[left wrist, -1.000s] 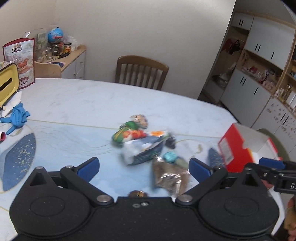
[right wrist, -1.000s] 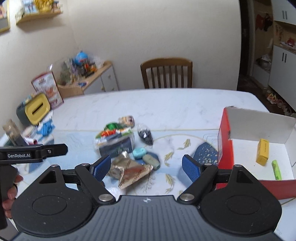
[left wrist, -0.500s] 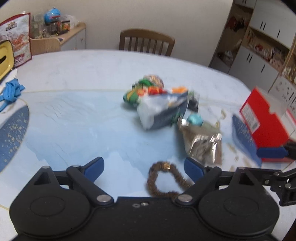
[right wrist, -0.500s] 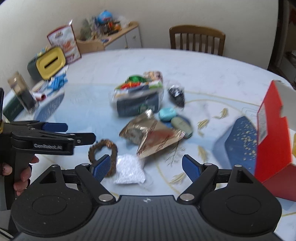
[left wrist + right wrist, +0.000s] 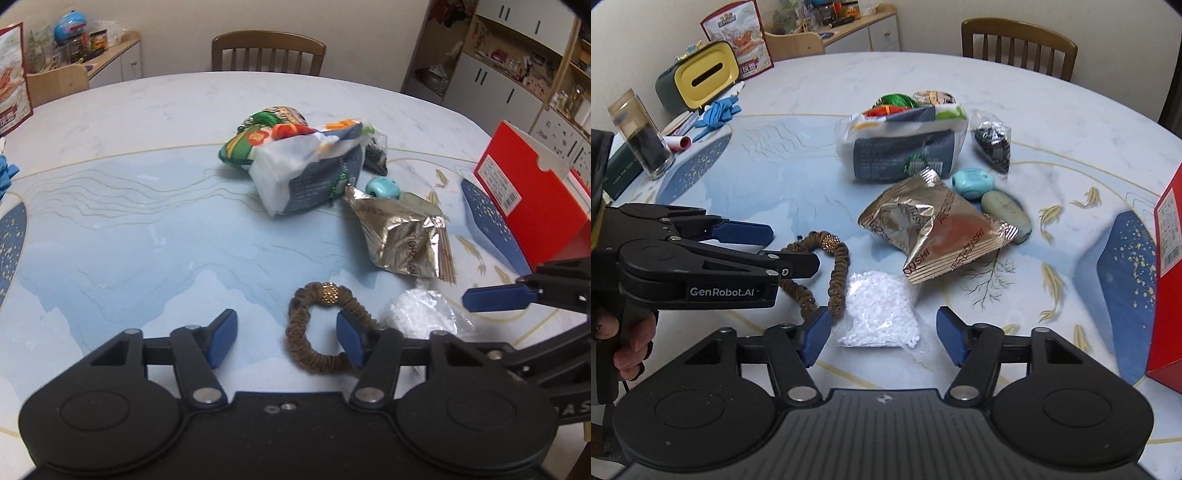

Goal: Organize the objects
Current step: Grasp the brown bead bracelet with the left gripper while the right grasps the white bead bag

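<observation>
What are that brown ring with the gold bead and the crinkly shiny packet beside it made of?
The brown ring looks like ruched fabric over elastic, matte and gathered into small folds; its gold bead sparkles, perhaps rhinestones or metal. The shiny packet looks like metallised foil film: mirror-like, sharply creased, with a ridged sealed edge.

both wrist views look low and close across the table [image 5: 110,229], sharing the scrunchie [image 5: 836,273].
</observation>
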